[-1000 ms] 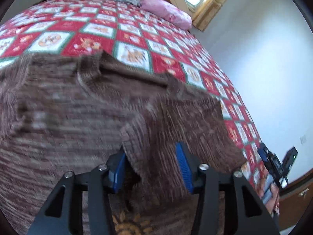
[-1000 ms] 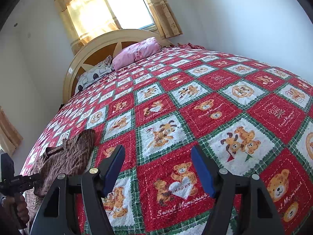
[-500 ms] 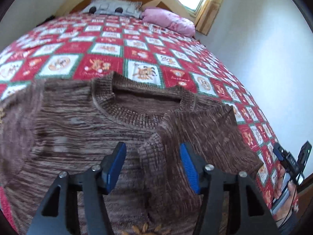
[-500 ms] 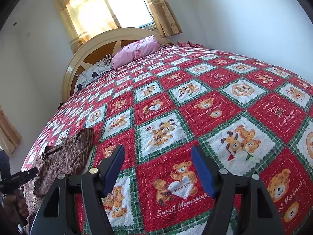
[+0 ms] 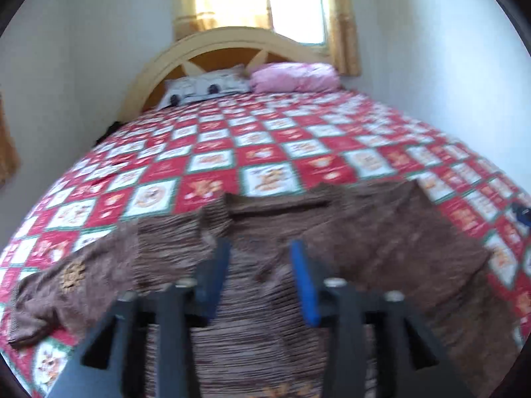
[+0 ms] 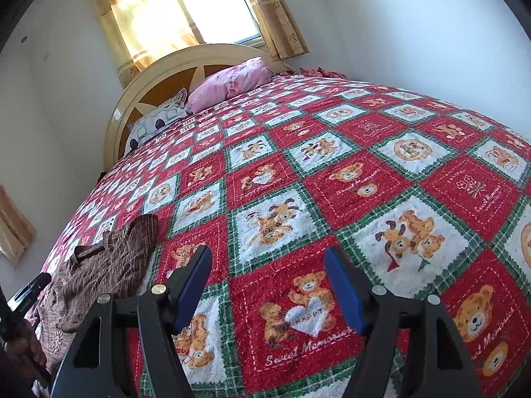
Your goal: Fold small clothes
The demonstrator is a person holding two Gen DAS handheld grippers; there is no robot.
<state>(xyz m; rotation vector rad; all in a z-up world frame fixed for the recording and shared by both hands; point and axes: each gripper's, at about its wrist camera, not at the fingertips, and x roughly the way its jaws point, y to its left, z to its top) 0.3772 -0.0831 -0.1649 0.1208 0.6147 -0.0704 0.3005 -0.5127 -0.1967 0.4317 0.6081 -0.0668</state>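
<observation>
Risk: brown striped knit sweater (image 5: 381,232) sleeve unfolds; left gripper (image 5: 262,280) just closed partway, empty; right gripper (image 6: 268,285) wide, empty.

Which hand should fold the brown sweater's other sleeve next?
Probably the left. The left gripper hangs open right over the brown sweater, near its spread-out sleeve. The right gripper is open over bare quilt, away from the sweater.
</observation>
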